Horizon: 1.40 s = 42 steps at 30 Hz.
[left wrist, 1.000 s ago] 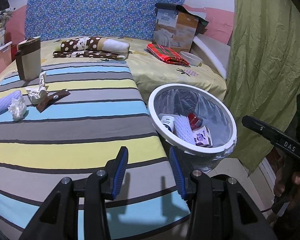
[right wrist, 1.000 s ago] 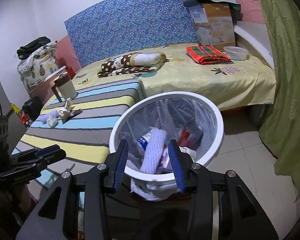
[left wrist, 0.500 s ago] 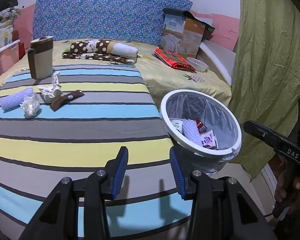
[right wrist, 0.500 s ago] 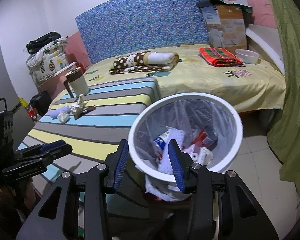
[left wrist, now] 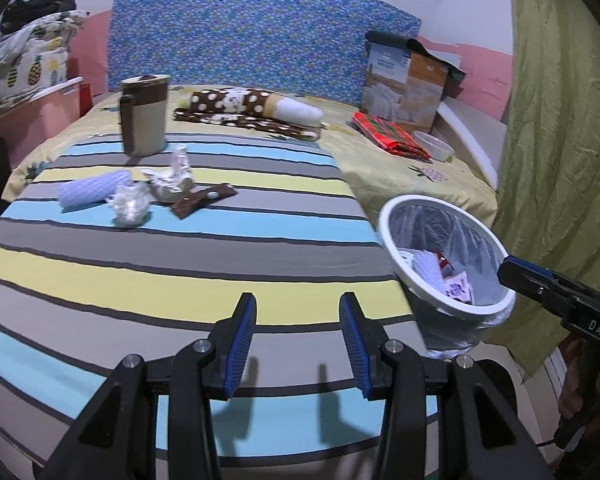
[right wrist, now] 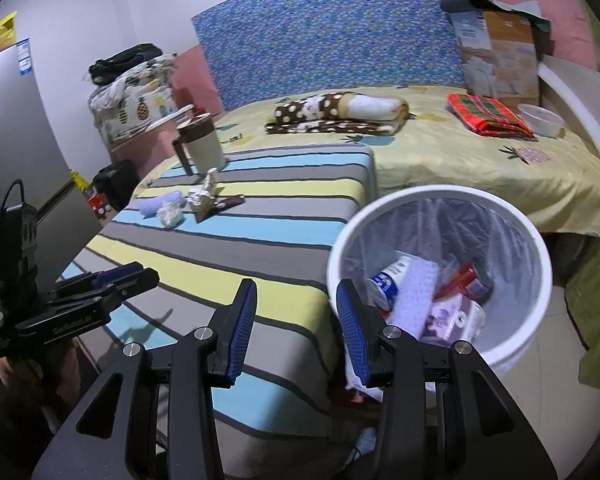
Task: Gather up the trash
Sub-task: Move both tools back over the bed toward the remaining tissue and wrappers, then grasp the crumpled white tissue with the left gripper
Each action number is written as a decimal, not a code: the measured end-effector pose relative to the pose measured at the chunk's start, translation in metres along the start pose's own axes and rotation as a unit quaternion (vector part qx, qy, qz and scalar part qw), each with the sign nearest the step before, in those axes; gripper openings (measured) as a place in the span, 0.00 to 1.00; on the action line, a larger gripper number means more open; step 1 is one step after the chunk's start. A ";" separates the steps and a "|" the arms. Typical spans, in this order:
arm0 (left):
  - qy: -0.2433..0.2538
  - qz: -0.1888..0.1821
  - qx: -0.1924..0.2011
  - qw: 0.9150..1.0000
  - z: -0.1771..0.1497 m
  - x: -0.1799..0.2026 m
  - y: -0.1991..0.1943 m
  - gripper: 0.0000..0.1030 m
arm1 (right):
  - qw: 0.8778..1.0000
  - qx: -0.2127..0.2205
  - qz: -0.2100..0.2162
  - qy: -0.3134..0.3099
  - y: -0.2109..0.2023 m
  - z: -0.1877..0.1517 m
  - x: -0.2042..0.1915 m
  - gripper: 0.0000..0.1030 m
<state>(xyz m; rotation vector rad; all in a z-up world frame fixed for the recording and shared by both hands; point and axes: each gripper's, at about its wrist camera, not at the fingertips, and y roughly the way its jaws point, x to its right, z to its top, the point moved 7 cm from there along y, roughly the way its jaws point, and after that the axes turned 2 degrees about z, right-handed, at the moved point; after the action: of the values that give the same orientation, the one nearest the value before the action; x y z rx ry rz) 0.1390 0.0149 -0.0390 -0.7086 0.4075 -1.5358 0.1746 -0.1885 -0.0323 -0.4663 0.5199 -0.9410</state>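
Both empty: left gripper (left wrist: 298,338) and right gripper (right wrist: 296,328), jaws apart, flank the lined white trash bin (right wrist: 536,312).

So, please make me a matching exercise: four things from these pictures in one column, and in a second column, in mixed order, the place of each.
Things:
1. crumpled tissue
2. white bowl
3. lidded jug
4. purple carton

Places:
a. inside the white trash bin
b. on the yellow sheet, beside the red plaid cloth
c. standing upright at the far end of the striped cover
d. lying on the striped cover next to the pale ridged roll

Pairs: 1-d, 2-b, 3-c, 4-a
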 end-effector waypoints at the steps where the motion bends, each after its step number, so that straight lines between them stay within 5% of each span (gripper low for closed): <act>1: -0.003 0.005 0.001 1.000 0.001 -0.005 -0.001 0.43 | 1.000 0.000 0.003 -0.002 0.001 0.001 -0.003 0.43; 27: -0.051 0.107 0.004 0.993 0.029 -0.099 0.018 0.44 | 0.996 -0.021 0.062 -0.066 0.057 0.047 -0.050 0.43; 42: -0.075 0.120 -0.012 0.990 0.048 -0.135 0.061 0.53 | 0.991 -0.063 0.089 -0.071 0.107 0.063 -0.059 0.43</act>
<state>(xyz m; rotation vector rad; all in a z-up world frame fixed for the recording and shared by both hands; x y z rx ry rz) 0.2134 0.1485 -0.0685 -0.7588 0.3845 -1.2440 0.2511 -0.0746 -0.0330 -0.5868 0.4848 -0.7010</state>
